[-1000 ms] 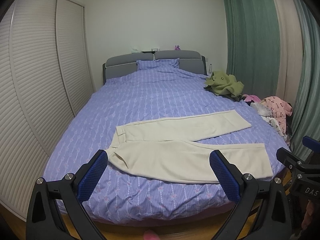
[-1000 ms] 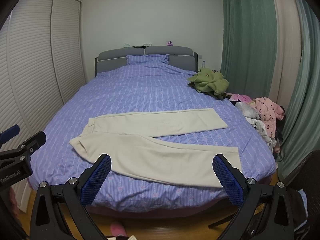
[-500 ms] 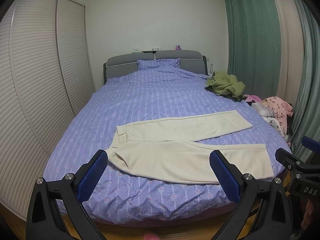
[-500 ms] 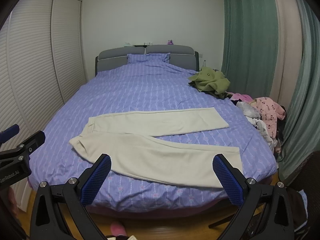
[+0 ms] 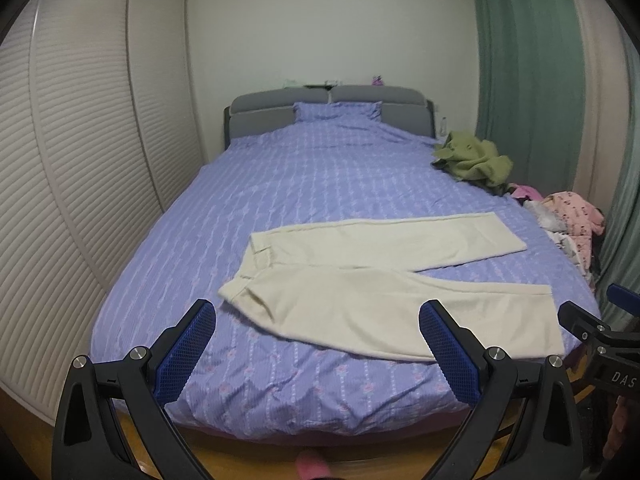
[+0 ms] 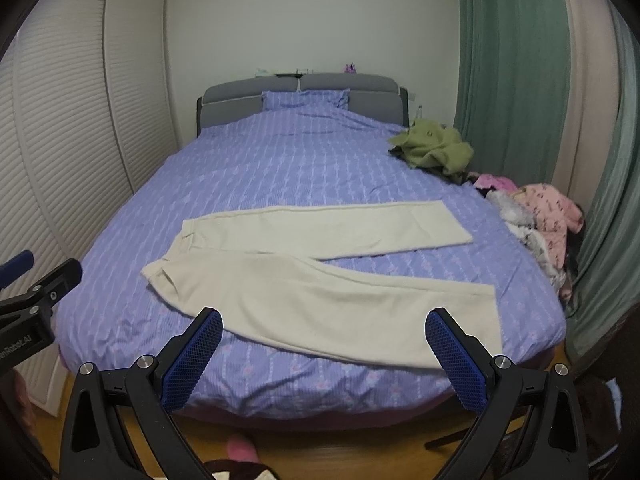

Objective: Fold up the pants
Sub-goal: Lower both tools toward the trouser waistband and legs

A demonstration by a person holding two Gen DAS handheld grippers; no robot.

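Observation:
Cream pants (image 5: 384,280) lie flat on the purple bed (image 5: 320,176), waistband to the left, legs spread apart in a V toward the right; they also show in the right wrist view (image 6: 320,276). My left gripper (image 5: 318,346) is open and empty, held in front of the bed's foot, short of the near leg. My right gripper (image 6: 324,350) is open and empty, also short of the near leg's lower edge. Each gripper shows at the edge of the other's view.
A green garment (image 5: 474,160) lies at the bed's far right. A pile of pink and grey clothes (image 6: 540,216) sits on the right edge. Louvred wardrobe doors (image 5: 80,160) stand left, green curtains (image 5: 528,80) right. Wooden floor (image 6: 320,448) lies below.
Both views have shifted slightly downward and closer to the bed; the pants have not moved and both grippers stay open.

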